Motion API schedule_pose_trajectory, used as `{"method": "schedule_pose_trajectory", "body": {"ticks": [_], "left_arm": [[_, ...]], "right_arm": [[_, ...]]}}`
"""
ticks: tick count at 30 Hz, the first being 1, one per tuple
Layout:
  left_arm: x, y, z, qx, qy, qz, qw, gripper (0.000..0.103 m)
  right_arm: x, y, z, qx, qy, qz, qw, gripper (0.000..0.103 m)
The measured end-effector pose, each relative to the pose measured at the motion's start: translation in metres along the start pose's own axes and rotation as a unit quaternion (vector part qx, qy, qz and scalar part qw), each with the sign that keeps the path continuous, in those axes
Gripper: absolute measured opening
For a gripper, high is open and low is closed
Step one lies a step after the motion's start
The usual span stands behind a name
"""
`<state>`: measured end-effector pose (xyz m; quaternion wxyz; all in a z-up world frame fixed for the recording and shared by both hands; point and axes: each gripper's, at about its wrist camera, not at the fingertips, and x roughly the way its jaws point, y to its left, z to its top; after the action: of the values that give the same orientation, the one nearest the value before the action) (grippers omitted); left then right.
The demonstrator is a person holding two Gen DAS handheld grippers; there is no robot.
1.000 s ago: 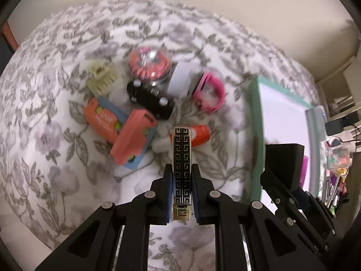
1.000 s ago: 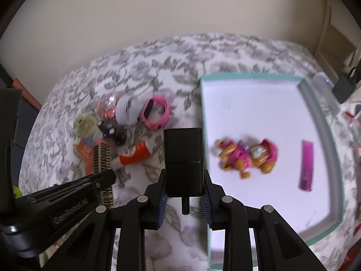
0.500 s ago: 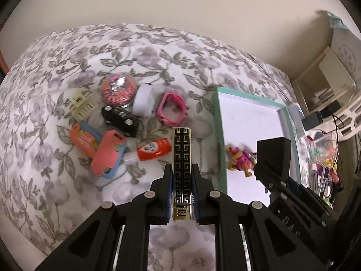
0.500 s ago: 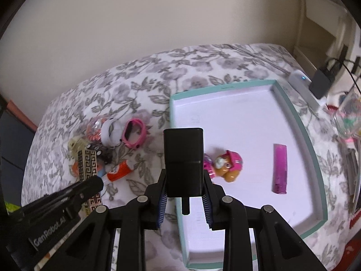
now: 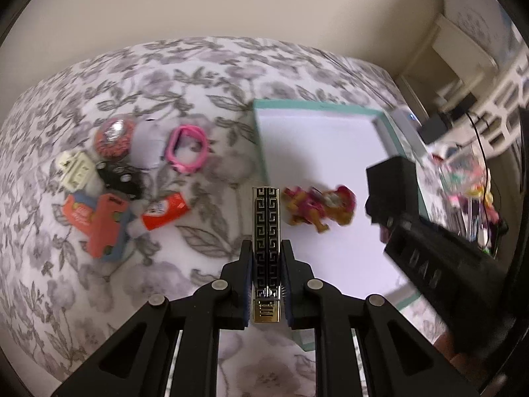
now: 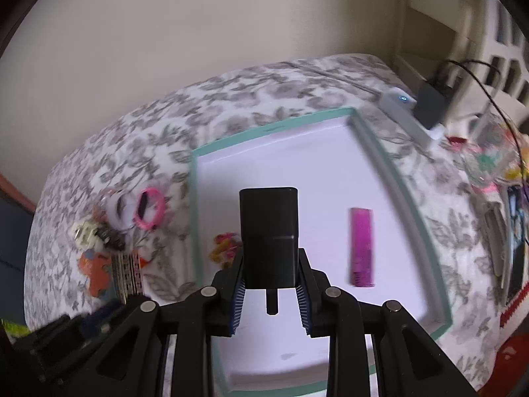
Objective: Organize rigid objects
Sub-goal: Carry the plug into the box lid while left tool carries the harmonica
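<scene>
The left wrist view looked down on a surface covered in a grey floral cloth [image 5: 205,106], with a pale wall behind its far edge and cluttered shelving off to the right. A teal-rimmed tray [image 5: 259,139] lay on the right half, most of its white floor bare, leaving plenty of open room inside; a wide strip of bare cloth ran between the tray's left rim and the heap of small things. The left tongs [image 5: 267,258] were clenched on a slim gold-and-black patterned lighter [image 5: 266,218], held above the tray's left rim. The right tongs [image 6: 270,278] were grasping a black charger block [image 6: 269,231], hanging over the tray floor, their pads pressed to its sides. Inside the tray I counted two things: one toy pup figure [image 5: 319,206] near the left rim and one magenta lighter [image 6: 361,246] further right, well apart from it. In the heap on the cloth lay one pink ring [image 5: 186,149], one white roll [image 5: 147,144], one cream hair clip [image 5: 75,172], one black toy car [image 5: 120,180], one round red-rimmed piece [image 5: 113,135], one orange tube [image 5: 163,210], and two orange packets [image 5: 96,221] overlapping.
</scene>
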<state>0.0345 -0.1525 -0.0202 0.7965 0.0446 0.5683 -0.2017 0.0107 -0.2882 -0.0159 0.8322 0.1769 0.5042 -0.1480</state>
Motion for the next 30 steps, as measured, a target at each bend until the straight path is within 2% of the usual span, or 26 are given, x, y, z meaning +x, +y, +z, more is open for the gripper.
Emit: {"method": "schedule_pose_trajectory", "body": {"ticks": [3, 10, 19, 30], "left_arm": [[0.005, -0.016, -0.004, 0.025, 0.007, 0.000, 0.9997, 0.016], [0.022, -0.044, -0.013, 0.070, 0.028, 0.003, 0.9971, 0.016], [0.046, -0.053, -0.022, 0.086, 0.061, 0.015, 0.9943, 0.016], [0.061, -0.055, -0.026, 0.091, 0.082, 0.028, 0.9920, 0.016]], "right_arm": [[-0.001, -0.015, 0.002, 0.008, -0.001, -0.021, 1.000, 0.029], [0.005, -0.040, 0.002, 0.037, 0.009, -0.035, 0.999, 0.029], [0.025, -0.040, -0.005, 0.030, 0.038, -0.041, 0.998, 0.029], [0.046, -0.040, -0.015, 0.025, 0.074, -0.045, 0.996, 0.029]]}}
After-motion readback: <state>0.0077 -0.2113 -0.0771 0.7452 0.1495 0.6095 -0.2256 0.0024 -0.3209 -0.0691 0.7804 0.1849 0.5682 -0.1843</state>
